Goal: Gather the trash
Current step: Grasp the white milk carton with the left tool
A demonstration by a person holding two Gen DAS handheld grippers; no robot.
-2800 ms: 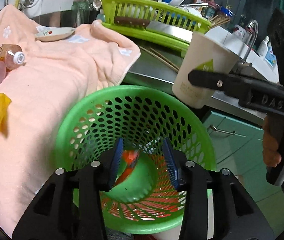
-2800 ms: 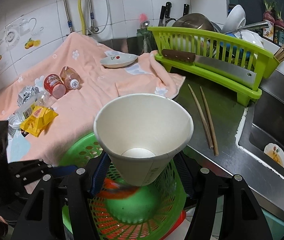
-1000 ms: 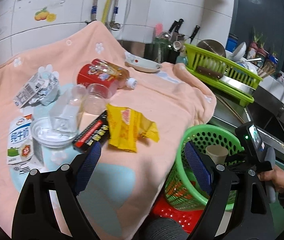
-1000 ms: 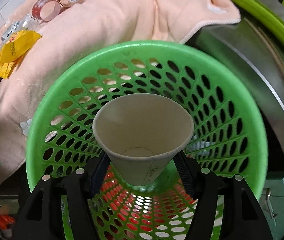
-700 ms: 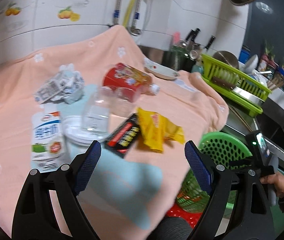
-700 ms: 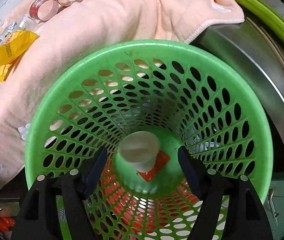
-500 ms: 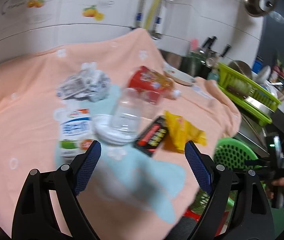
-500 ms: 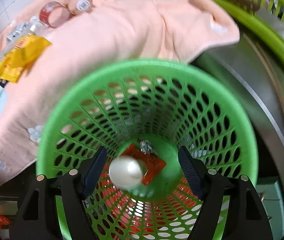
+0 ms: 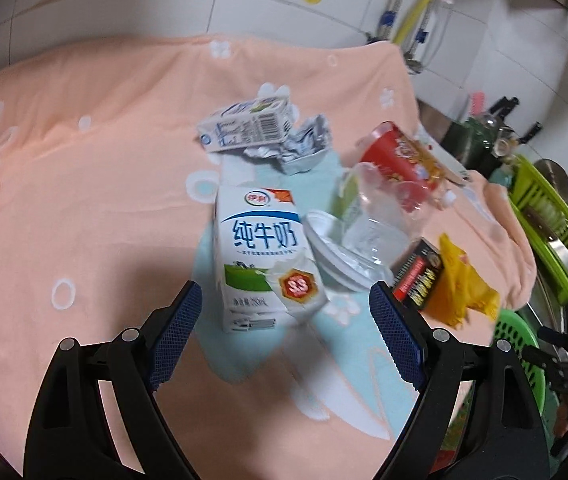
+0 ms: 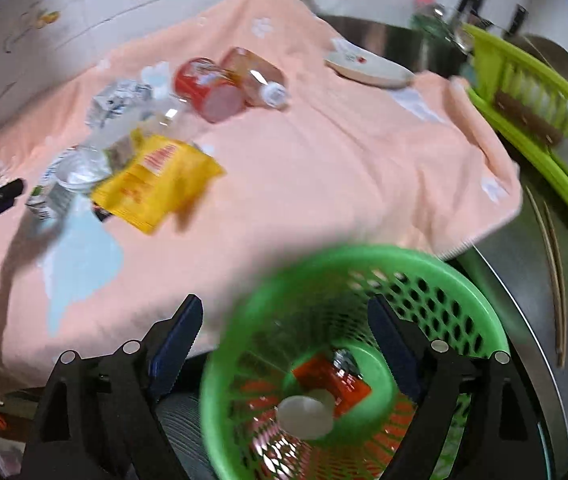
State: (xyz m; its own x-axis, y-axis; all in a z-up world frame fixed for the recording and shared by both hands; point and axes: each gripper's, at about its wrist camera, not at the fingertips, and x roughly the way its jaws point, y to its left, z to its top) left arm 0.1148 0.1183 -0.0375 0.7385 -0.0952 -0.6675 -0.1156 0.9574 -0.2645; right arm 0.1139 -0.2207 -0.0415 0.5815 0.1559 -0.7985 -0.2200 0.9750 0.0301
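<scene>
My left hand-held gripper [image 9: 282, 328] is spread wide, empty, near the milk box [image 9: 262, 256] on the bench. It could bump the clear cup [image 9: 379, 220]. My right hand-held gripper [image 10: 284, 344], opening and empty, hangs over the basket [image 10: 463, 276].

The milk carton [image 9: 262, 256] lies on the towel [image 9: 104, 168], left of the plastic cup [image 9: 379, 216]. The paper cup [image 10: 305, 416] lies inside the basket [image 10: 363, 264], right of the wrapper [image 10: 156, 182].

A peach towel [image 9: 96, 184] covers the counter (steel [image 10: 523, 280] bare beside it), carrying scattered trash.
</scene>
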